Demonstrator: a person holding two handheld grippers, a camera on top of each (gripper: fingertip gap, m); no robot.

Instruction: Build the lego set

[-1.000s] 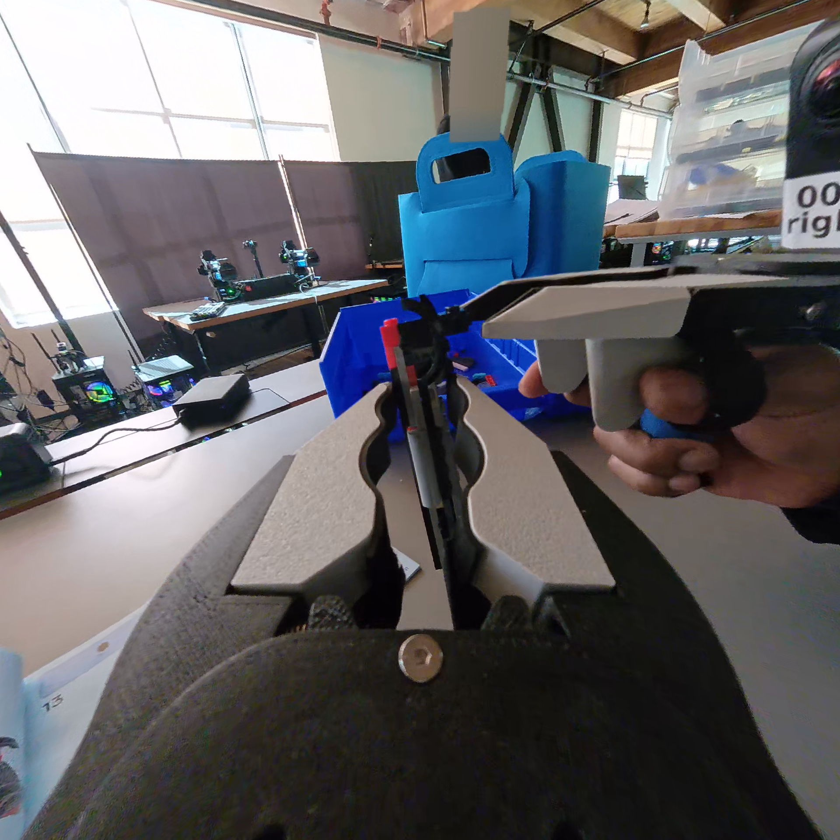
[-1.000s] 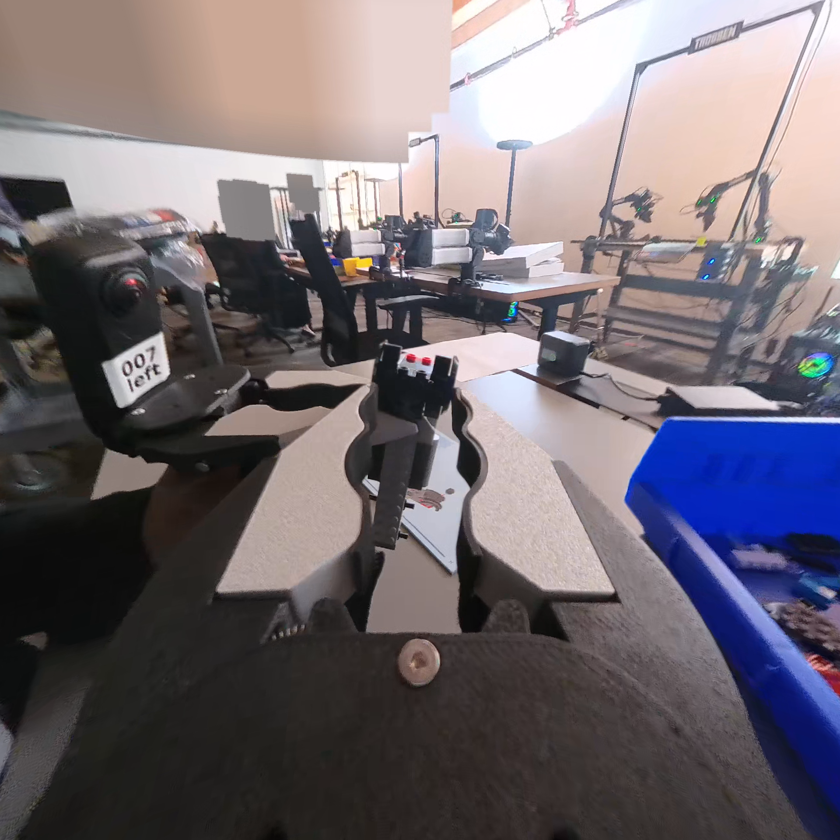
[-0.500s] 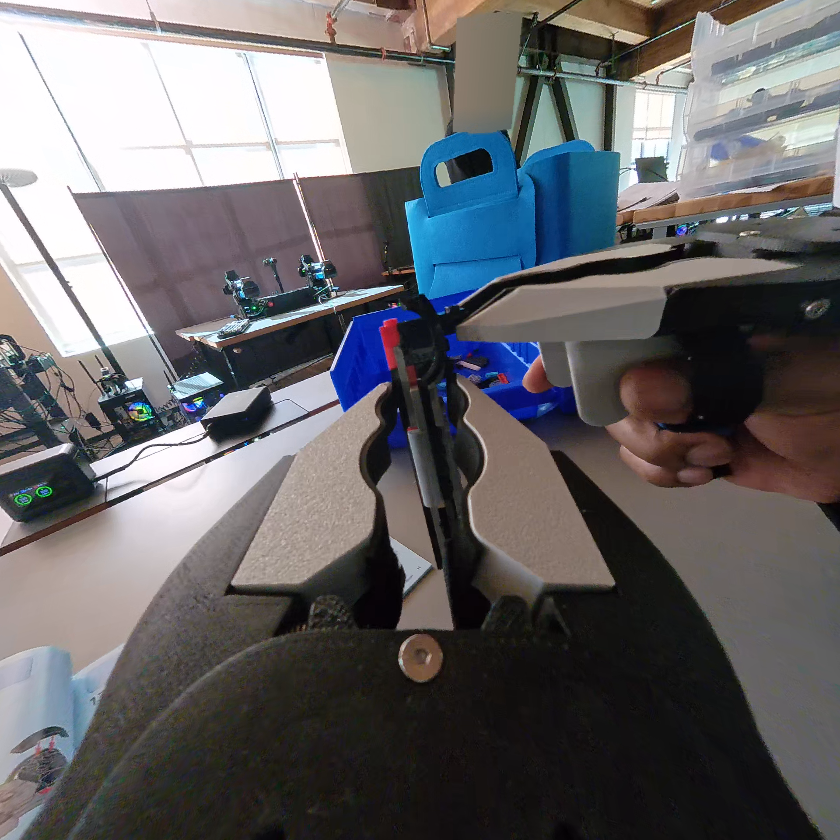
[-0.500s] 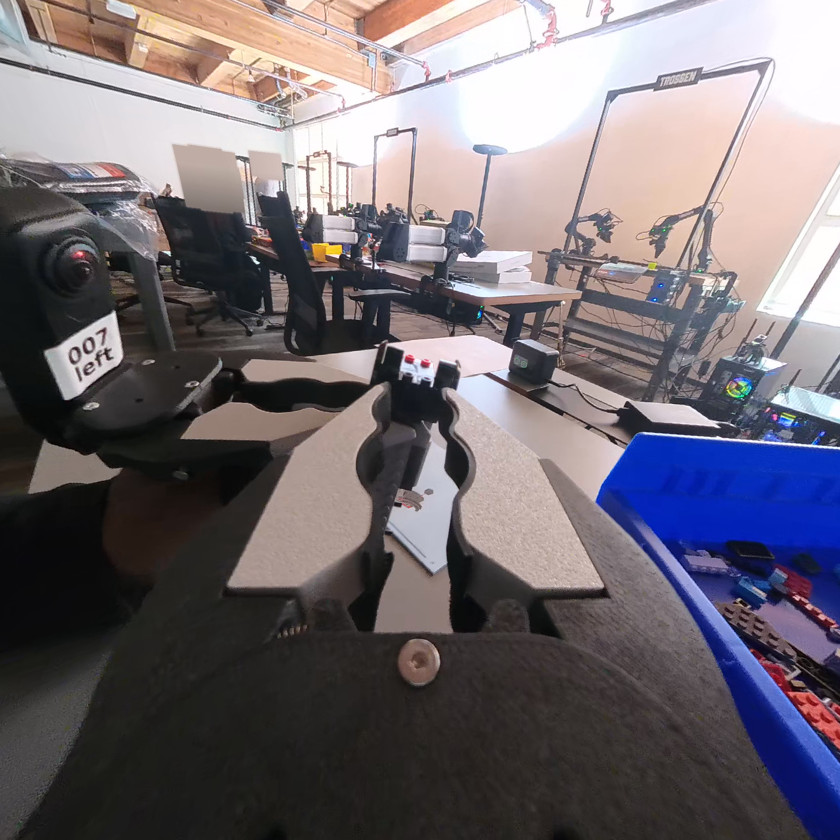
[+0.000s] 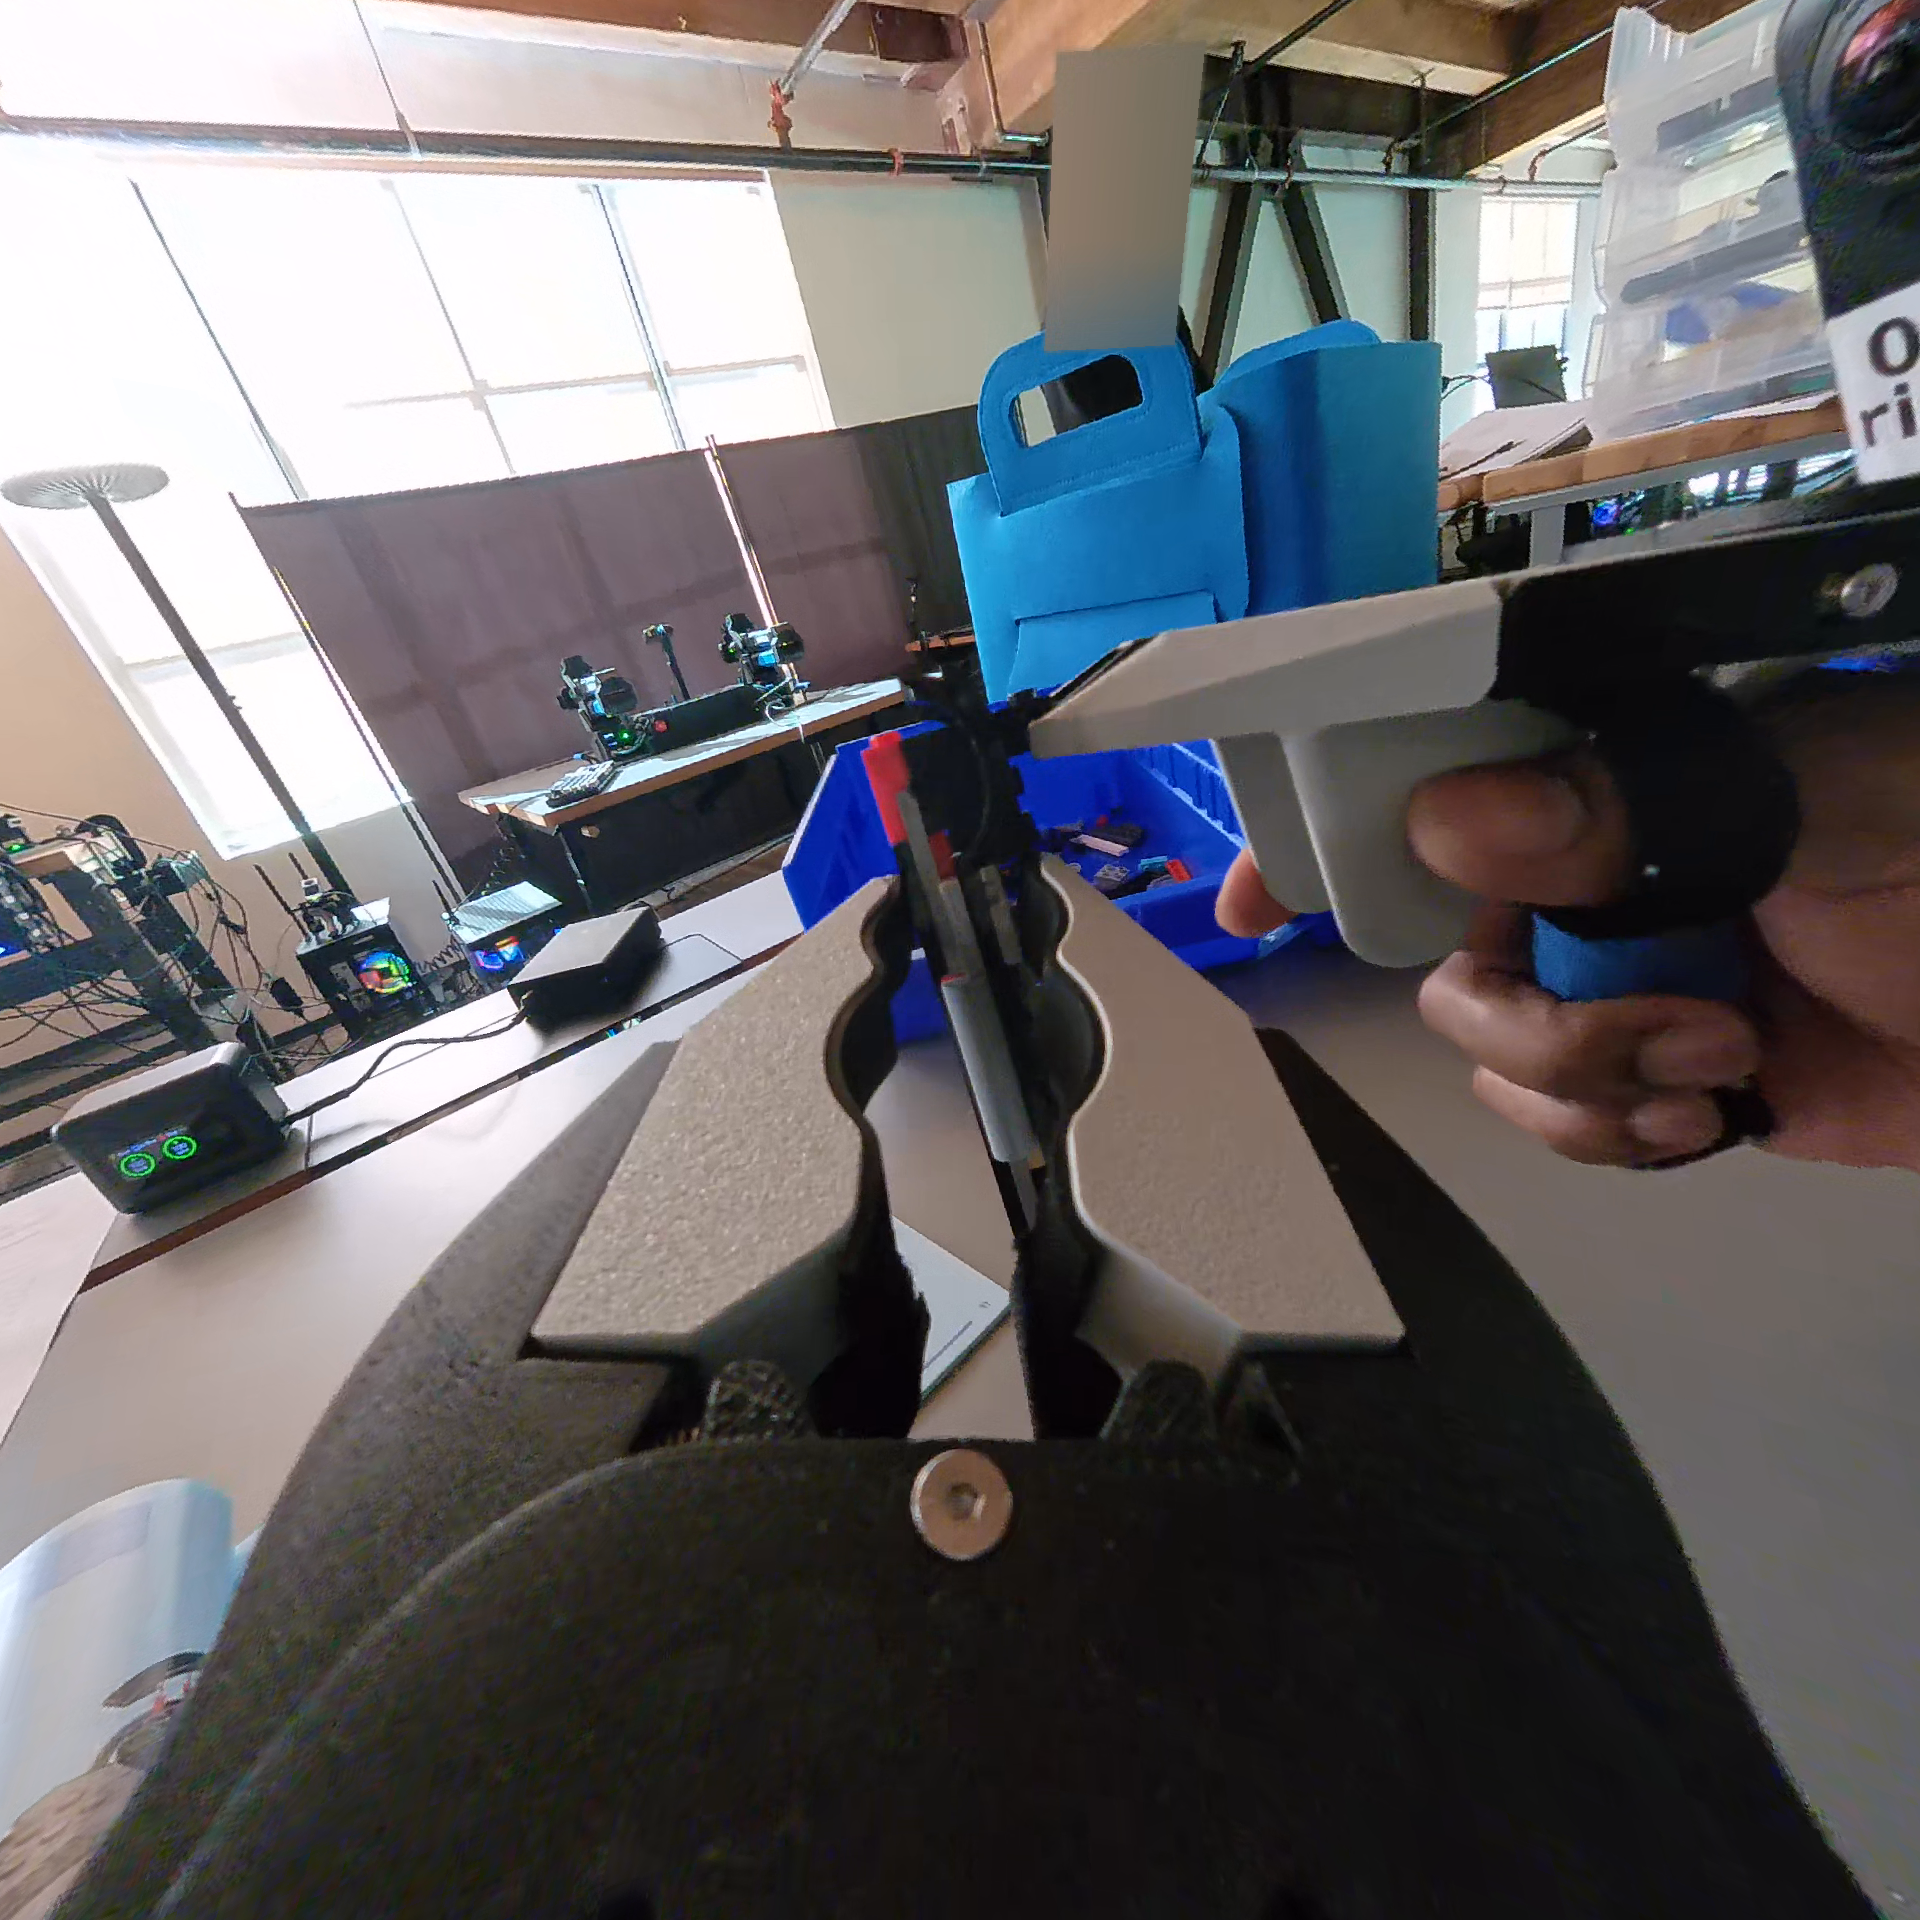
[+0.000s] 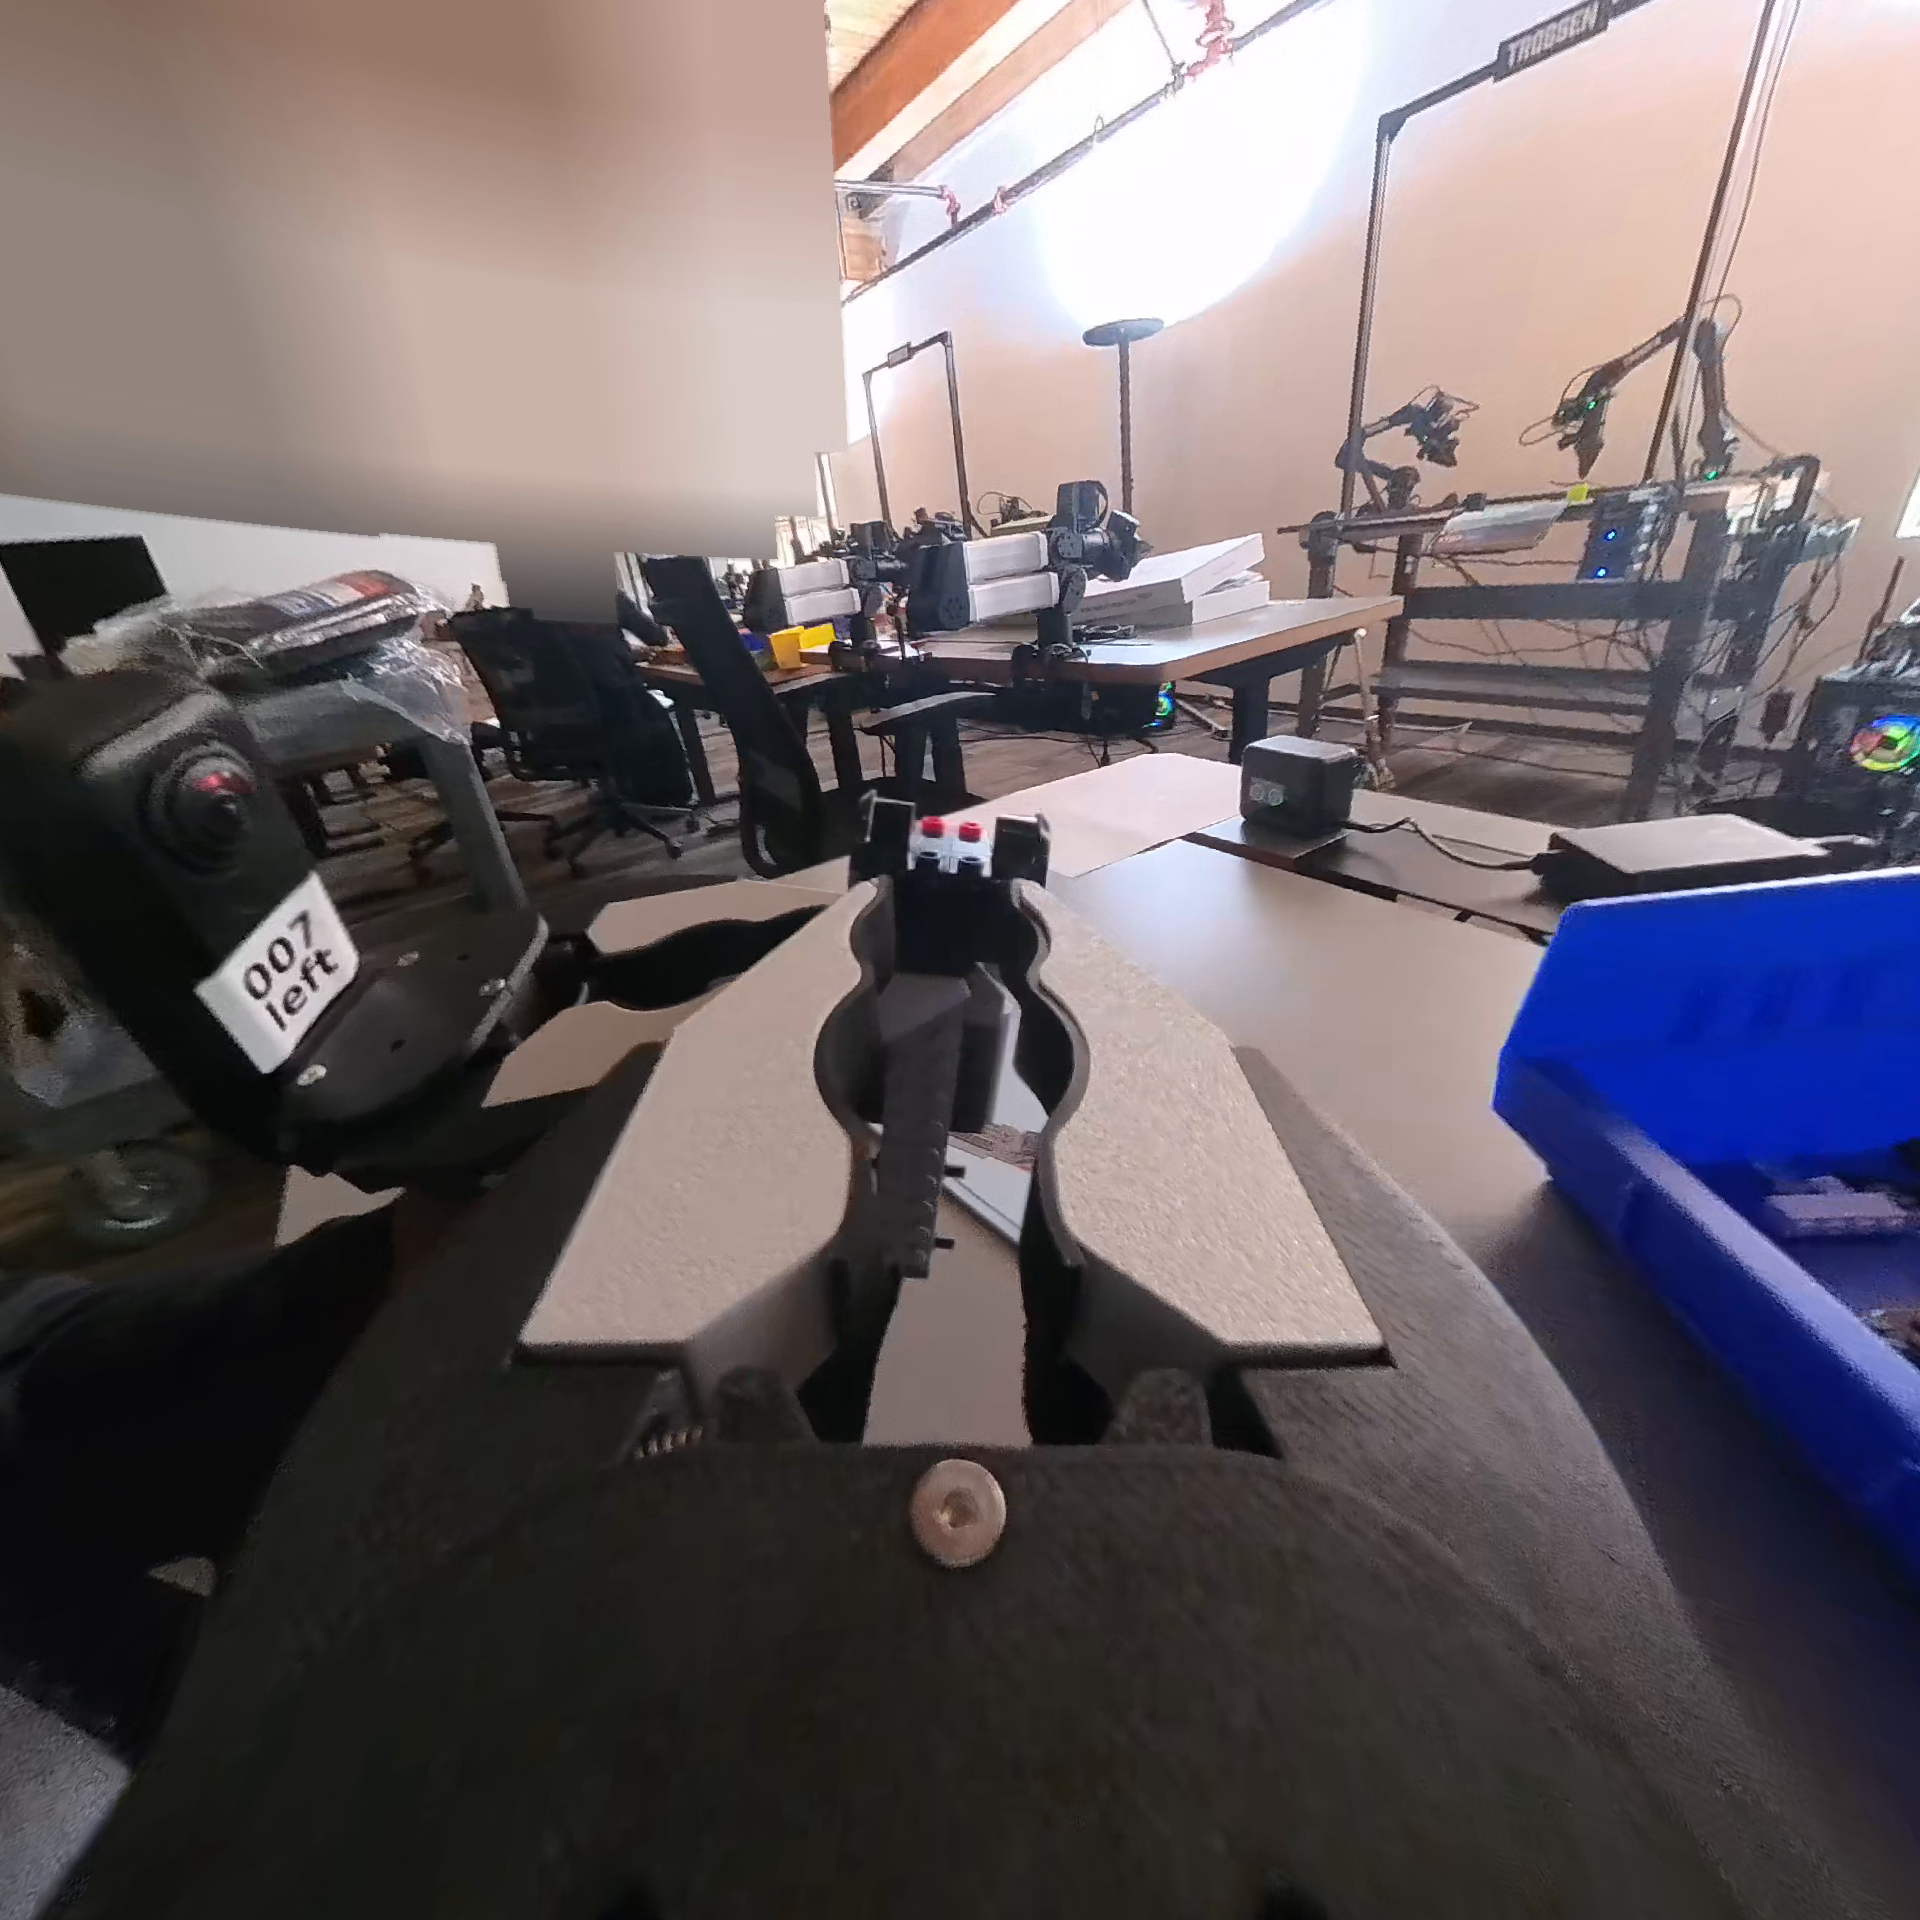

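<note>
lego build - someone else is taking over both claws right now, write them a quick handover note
Left claw: shut on the lego assembly, a dark, grey and red stack held up off the table.
Right claw: shut on the same assembly's other end, coming in from the right.
Loose parts: in the blue bin behind the claws. A booklet lies at the table's near-left edge.
Done: a partial assembly exists.
Left: the rest of the set; how much cannot be judged from here.

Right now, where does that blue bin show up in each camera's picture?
Left wrist view: the blue bin sits centre-right, beyond the fingers, partly behind the other gripper.
Right wrist view: the bin fills the right edge.
Shared landmark: the lego model.
</note>
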